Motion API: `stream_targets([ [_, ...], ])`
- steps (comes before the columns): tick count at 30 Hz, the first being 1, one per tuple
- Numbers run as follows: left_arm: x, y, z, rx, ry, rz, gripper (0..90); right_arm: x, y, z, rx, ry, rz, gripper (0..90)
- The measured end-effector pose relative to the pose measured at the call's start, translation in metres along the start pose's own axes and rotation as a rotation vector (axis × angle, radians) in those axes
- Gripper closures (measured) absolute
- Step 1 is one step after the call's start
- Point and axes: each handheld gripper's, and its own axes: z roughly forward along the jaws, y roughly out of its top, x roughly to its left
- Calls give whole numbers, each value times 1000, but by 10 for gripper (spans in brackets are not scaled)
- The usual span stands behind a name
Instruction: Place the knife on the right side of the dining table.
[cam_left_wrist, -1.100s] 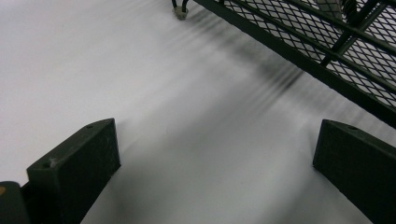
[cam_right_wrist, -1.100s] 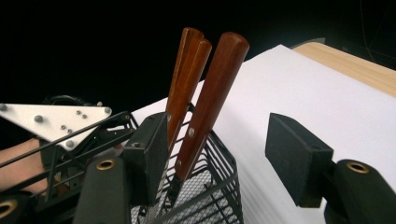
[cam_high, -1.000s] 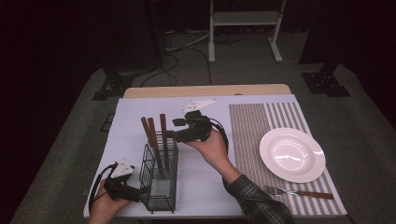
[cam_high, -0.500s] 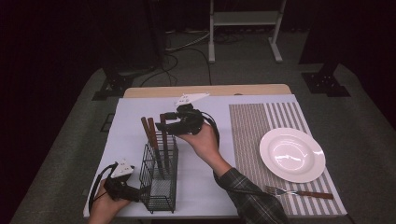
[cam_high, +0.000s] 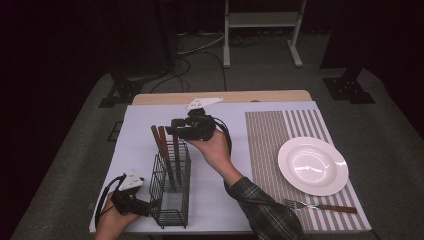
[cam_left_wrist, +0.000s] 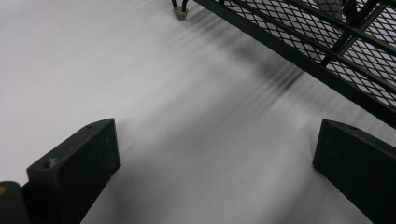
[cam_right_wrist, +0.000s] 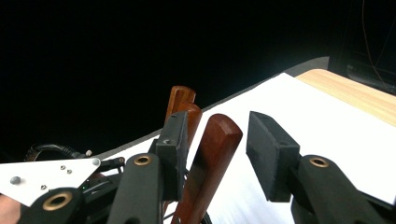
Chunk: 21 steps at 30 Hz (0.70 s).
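- High view: the wire basket (cam_high: 171, 187) stands on the white table cover (cam_high: 220, 200), near its front left edge. Three wooden handles rise from it. The right gripper (cam_high: 176, 131) sits at the top of the nearest handle (cam_high: 176, 150), and the left gripper (cam_high: 150, 206) lies low against the basket's base, apparently to steady it. A plate (cam_high: 313, 165) and a fork (cam_high: 320, 205) rest on the striped mat (cam_high: 280, 131), well apart from the work.
- Left gripper view: the jaws stand wide apart with only bare cover between them; the basket mesh (cam_left_wrist: 327, 42) runs past just ahead (nothing is held).
- Right gripper view: the jaws have just been closing around the handle (cam_right_wrist: 210, 158). The left pad (cam_right_wrist: 175, 140) appears to touch it; a clear gap remains at the right pad (cam_right_wrist: 268, 154), so it is not yet clamped.
- Risk: a lift before both pads bear would let the smooth, tilted handle slip back down.
- Risk: the two handles behind (cam_right_wrist: 184, 105) stand close; the left pad could snag one and drag it along.
- Risk: the unclamped basket may tip or slide under a sideways pull.
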Motion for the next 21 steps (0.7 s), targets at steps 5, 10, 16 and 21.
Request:
stream_targets([
  [5,0,0,0,0,0,0,0,0,-1,1,1,0,-5,646],
  [10,0,0,0,0,0,0,0,2,-1,-2,-5,1,-14,686],
  [16,0,0,0,1,0,1,0,5,-2,-8,-13,7,-9,695],
  [21,0,0,0,-1,0,0,0,12,-3,-17,-33,37,-18,717],
])
